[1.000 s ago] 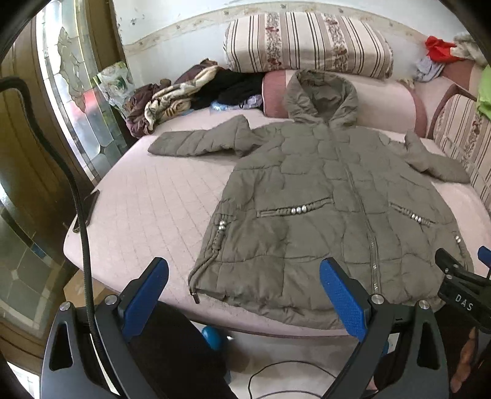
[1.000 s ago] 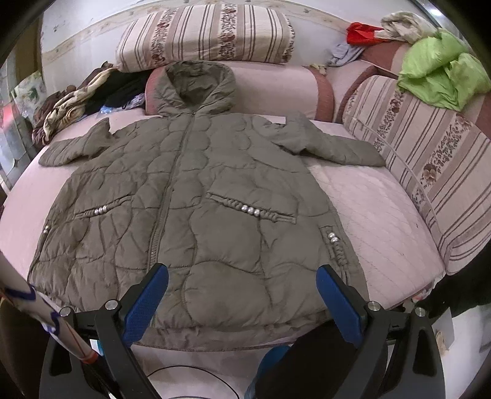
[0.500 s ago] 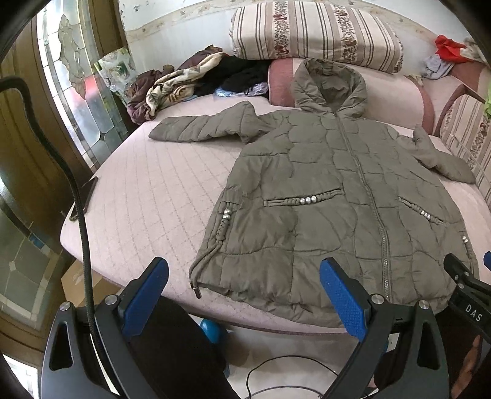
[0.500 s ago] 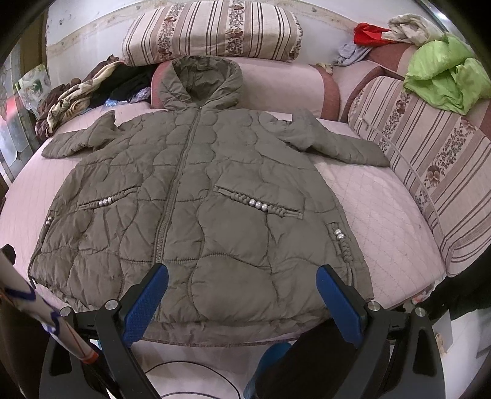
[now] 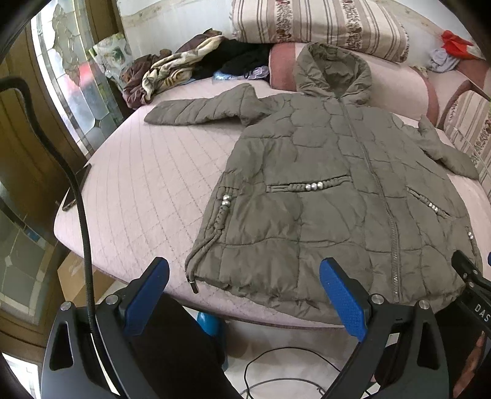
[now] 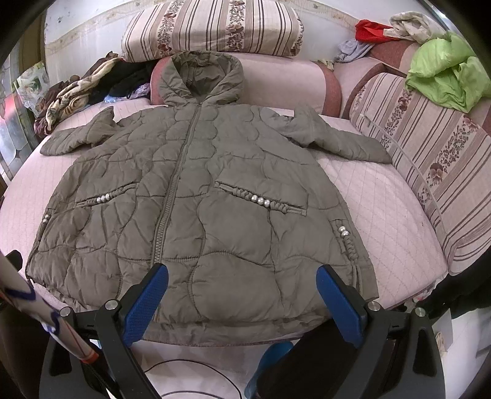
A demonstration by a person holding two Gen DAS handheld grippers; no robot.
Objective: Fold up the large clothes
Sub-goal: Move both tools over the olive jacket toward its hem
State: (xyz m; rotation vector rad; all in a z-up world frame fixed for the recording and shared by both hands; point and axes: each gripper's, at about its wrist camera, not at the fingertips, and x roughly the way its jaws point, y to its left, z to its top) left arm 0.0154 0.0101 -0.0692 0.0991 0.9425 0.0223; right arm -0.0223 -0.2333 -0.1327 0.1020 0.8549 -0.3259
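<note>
An olive quilted hooded coat [image 5: 331, 196] lies flat, front up and zipped, on a pink quilted bed [image 5: 147, 184], sleeves spread out and hood against a bolster. It also shows in the right wrist view [image 6: 196, 202]. My left gripper [image 5: 244, 291] is open and empty, just before the coat's lower left hem corner. My right gripper [image 6: 242, 299] is open and empty, over the coat's bottom hem on its right half. The right gripper's tip also shows at the left wrist view's right edge [image 5: 469, 276].
A pile of clothes [image 5: 184, 70] lies at the bed's far left. A striped pillow [image 6: 211, 27] rests on the pink bolster [image 6: 291, 83]. A striped sofa back [image 6: 435, 159] with green cloth [image 6: 445, 73] runs along the right. A phone [image 5: 76, 187] lies on the bed's left edge. Cables [image 5: 291, 368] trail on the floor.
Both grippers have moved forward and closer to the coat's bottom hem. Both stay open and the coat has not moved.
</note>
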